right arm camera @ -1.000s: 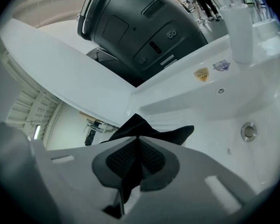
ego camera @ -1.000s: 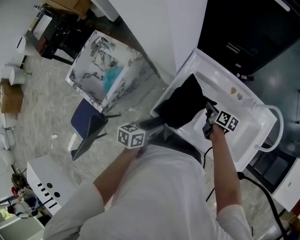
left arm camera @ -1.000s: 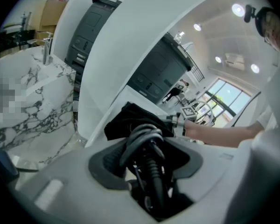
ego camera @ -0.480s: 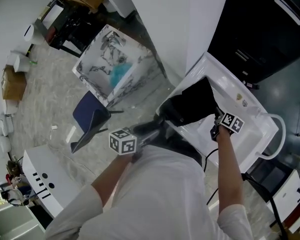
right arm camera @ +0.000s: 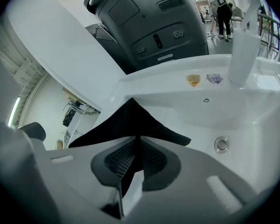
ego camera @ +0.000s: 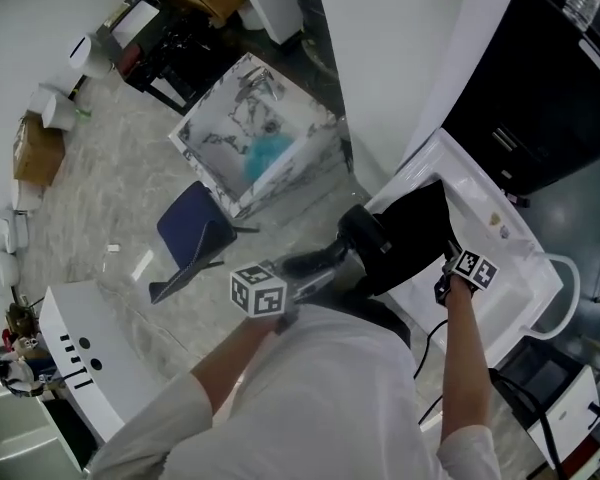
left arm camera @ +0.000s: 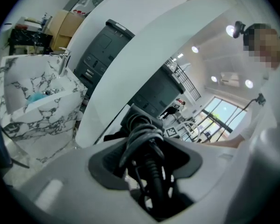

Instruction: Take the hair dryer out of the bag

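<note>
A dark grey hair dryer [ego camera: 352,242] with its cord wound round the handle [left arm camera: 142,130] sticks out of the left side of a black bag [ego camera: 420,238]. My left gripper [ego camera: 302,270] is shut on the handle, and in the left gripper view its jaws [left arm camera: 147,153] stand wide around the handle and cord. The bag lies over the rim of a white sink [ego camera: 505,273]. My right gripper [ego camera: 447,272] pinches a fold of the bag [right arm camera: 130,120] at the bag's right end; its jaws [right arm camera: 137,143] are starting to open with the cloth still between them.
The sink basin [right arm camera: 210,111] has a drain [right arm camera: 220,144] and a white tap [right arm camera: 242,45]. A dark machine [right arm camera: 149,22] stands behind it. On the floor to the left are a marbled basin unit [ego camera: 260,143], a blue chair [ego camera: 190,233] and a white box [ego camera: 80,358].
My left gripper has drawn the hair dryer up and leftward, so its head now shows outside the bag. The right gripper has sunk slightly, keeping hold of the bag.
</note>
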Demonstrator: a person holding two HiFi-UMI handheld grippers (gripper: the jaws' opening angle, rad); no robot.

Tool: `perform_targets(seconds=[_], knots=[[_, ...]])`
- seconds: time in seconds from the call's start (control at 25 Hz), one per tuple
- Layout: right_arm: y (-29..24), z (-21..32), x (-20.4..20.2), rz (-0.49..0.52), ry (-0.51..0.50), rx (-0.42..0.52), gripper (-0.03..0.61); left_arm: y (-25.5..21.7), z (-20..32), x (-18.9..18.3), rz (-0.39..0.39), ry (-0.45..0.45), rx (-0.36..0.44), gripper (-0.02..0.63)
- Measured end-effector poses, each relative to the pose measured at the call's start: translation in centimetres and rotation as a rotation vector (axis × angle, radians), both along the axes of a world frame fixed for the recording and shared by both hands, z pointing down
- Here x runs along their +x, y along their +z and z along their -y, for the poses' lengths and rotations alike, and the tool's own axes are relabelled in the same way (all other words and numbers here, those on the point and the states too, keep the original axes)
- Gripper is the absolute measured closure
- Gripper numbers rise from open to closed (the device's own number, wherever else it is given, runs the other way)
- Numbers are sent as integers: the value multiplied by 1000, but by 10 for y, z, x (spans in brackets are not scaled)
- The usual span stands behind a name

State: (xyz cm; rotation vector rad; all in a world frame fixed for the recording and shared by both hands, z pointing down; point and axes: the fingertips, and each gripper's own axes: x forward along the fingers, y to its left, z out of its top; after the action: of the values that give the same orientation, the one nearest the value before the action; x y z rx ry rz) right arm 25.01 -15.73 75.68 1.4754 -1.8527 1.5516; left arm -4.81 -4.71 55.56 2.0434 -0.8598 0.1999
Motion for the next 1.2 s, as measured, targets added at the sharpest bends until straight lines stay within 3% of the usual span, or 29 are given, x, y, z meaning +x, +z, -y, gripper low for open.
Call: perform_targets(seconds=[0.08, 0.2, 0.32, 0.44, 0.96, 1.2], knots=[[-7, -5, 0, -14, 13, 3, 502, -2, 1, -2, -11, 13, 9, 400], [-22, -14, -5, -13, 31, 6, 484, -4, 4, -4, -21, 40, 19, 400], [-39, -22, -6, -22, 57, 32, 408, -6, 7, -3, -33, 66, 28, 400], [-58, -30, 1, -45, 109, 72, 390, -7, 10, 0, -52, 90, 37, 400], [-124, -124, -22, 23, 233, 195, 414, 3, -1, 20, -105, 178, 24, 401], [-180, -178, -44, 75, 284, 369, 471, -3, -8, 27, -128, 230, 35, 401]])
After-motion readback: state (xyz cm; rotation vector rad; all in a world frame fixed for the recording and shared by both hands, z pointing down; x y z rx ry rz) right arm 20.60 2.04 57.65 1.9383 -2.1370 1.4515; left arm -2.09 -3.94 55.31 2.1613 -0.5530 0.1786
